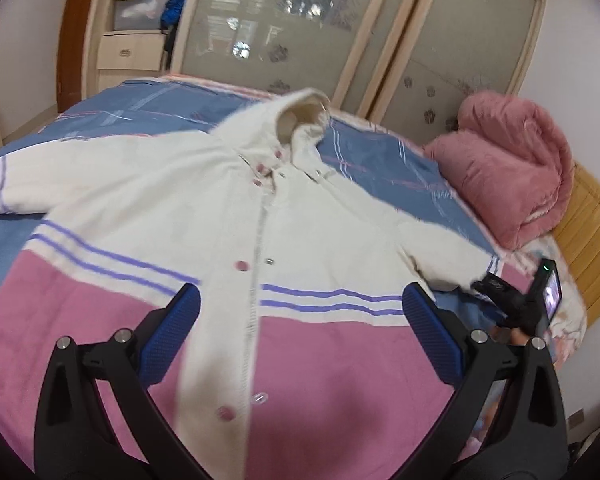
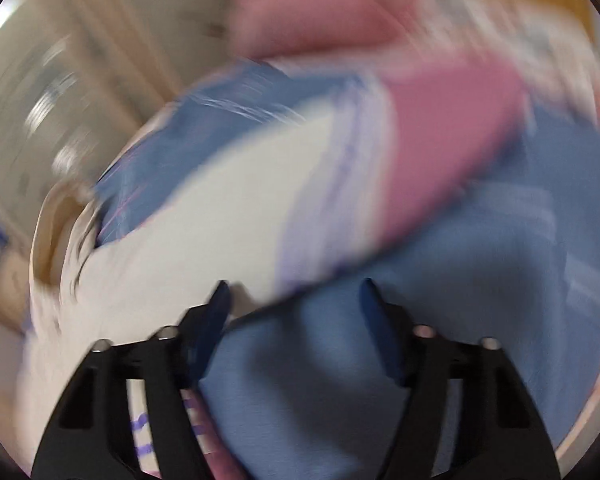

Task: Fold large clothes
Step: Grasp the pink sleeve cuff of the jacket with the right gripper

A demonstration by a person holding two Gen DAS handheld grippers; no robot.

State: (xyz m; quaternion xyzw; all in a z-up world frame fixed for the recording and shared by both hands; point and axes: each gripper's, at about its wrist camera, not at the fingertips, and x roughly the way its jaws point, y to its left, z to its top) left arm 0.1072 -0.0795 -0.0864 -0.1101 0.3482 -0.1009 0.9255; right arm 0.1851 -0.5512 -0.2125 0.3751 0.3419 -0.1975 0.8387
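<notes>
A white-and-pink hooded jacket (image 1: 236, 216) is spread flat, front up, on the blue bedspread (image 1: 380, 168), hood toward 12 o'clock. The left gripper (image 1: 300, 316) is held above its hem, jaws wide apart, nothing between them. In the blurred right view, the right gripper (image 2: 294, 296) is seen parted, with the jacket's sleeve (image 2: 340, 184) at 12 o'clock. A pink quilt (image 1: 512, 164) is bundled at 2 o'clock.

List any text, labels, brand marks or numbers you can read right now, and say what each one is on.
No readable text in either view.
Jacket: only purple stripes and pink snaps, no print or label showing.
Right gripper carries a small lit screen: too small to read.
Wardrobe doors: paw-print decorations only, no words.
Right wrist view: motion-blurred; purple marks on the fabric by the fingers cannot be read.
</notes>
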